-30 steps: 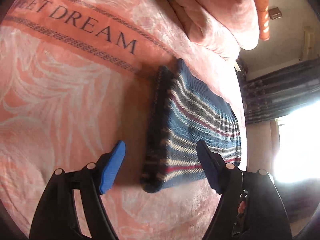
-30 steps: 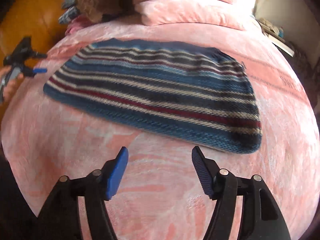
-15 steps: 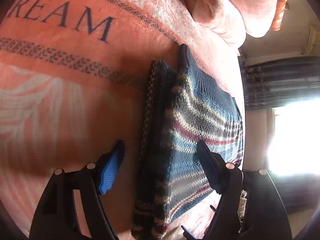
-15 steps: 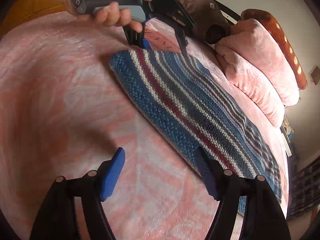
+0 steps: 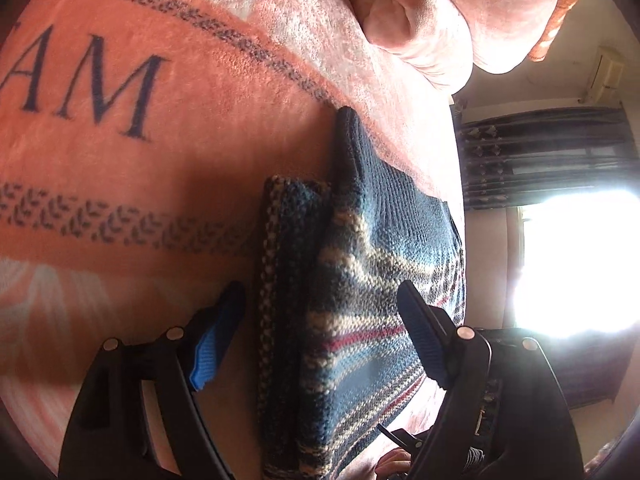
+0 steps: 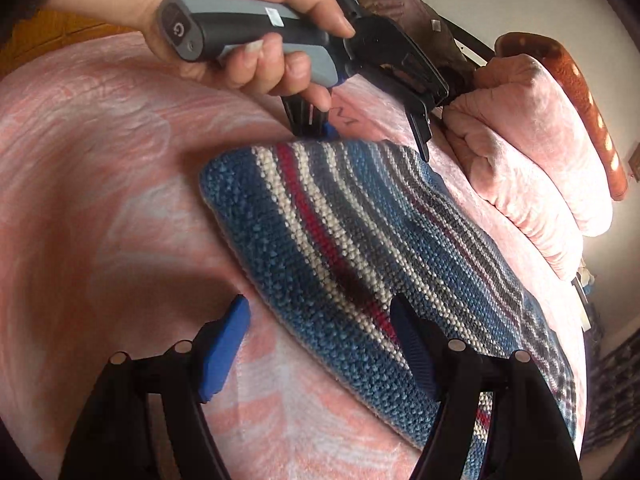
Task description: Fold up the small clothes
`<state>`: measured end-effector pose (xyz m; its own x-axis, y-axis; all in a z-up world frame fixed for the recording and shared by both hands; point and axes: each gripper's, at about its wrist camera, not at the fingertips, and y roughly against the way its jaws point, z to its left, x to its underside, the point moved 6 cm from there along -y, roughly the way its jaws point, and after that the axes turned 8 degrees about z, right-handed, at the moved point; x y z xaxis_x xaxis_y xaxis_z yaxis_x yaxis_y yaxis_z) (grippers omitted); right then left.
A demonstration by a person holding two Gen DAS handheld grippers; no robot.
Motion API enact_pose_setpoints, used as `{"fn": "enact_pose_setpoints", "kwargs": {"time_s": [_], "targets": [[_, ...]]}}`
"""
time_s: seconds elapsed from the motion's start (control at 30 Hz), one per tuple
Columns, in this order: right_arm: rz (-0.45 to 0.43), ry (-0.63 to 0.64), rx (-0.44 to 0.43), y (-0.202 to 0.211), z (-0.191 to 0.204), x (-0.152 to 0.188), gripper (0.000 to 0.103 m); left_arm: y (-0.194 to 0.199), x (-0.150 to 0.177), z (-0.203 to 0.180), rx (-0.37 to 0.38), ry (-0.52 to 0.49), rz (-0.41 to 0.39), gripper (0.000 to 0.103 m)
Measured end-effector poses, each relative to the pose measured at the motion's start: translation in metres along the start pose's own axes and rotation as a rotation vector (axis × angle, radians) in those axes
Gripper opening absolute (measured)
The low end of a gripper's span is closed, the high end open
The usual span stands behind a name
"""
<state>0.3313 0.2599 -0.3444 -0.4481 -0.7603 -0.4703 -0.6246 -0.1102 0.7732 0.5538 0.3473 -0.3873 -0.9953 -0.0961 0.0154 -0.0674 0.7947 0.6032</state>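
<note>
- Striped knitted garment lying flat on a pink blanket spread over a bed, blue with white, grey and red bands.
- Near short end rounded, its edge running from the left gripper down toward the right gripper.
- Seen from the left wrist: same garment folded double, a narrower darker layer peeking out along the left edge, far corner rising to a point.
- Left gripper low over the short end, jaws wide apart, straddling the folded edge; one blue pad over bare blanket, the other dark pad over the knit. Contact with the cloth: cannot tell.
- From the right wrist: left gripper held by a hand wrapped round a grey handle, tips down at the far corner of the short end.
- Right gripper jaws wide apart too, nothing between them; left pad over bare blanket just beside the long edge, right pad over the stripes.
- Plenty of bare blanket left of the garment, printed with dark letters and patterned bands.
- Folded pink quilt piled beyond the far long edge, near but apart from it; orange headboard behind.
- Dark curtains and a bright window past the bed's far side.
</note>
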Motion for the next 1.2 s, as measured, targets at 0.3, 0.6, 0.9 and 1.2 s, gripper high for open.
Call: {"fn": "enact_pose_setpoints", "kwargs": {"time_s": [0.3, 0.6, 0.9, 1.2], "targets": [[-0.018, 0.005, 0.026, -0.008, 0.009, -0.022, 0.073, -0.007, -0.015, -0.009, 0.023, -0.019, 0.005, 0.084], [-0.034, -0.011, 0.088, -0.008, 0.027, -0.037, 0.073, -0.017, -0.029, -0.018, -0.003, -0.031, 0.015, 0.084], [-0.063, -0.005, 0.162, -0.012, 0.038, -0.053, 0.065, -0.012, -0.033, -0.003, -0.04, 0.01, 0.015, 0.038], [-0.069, -0.047, 0.092, -0.007, 0.038, -0.055, 0.029, -0.01, -0.034, -0.015, -0.086, 0.012, 0.003, 0.022]]}}
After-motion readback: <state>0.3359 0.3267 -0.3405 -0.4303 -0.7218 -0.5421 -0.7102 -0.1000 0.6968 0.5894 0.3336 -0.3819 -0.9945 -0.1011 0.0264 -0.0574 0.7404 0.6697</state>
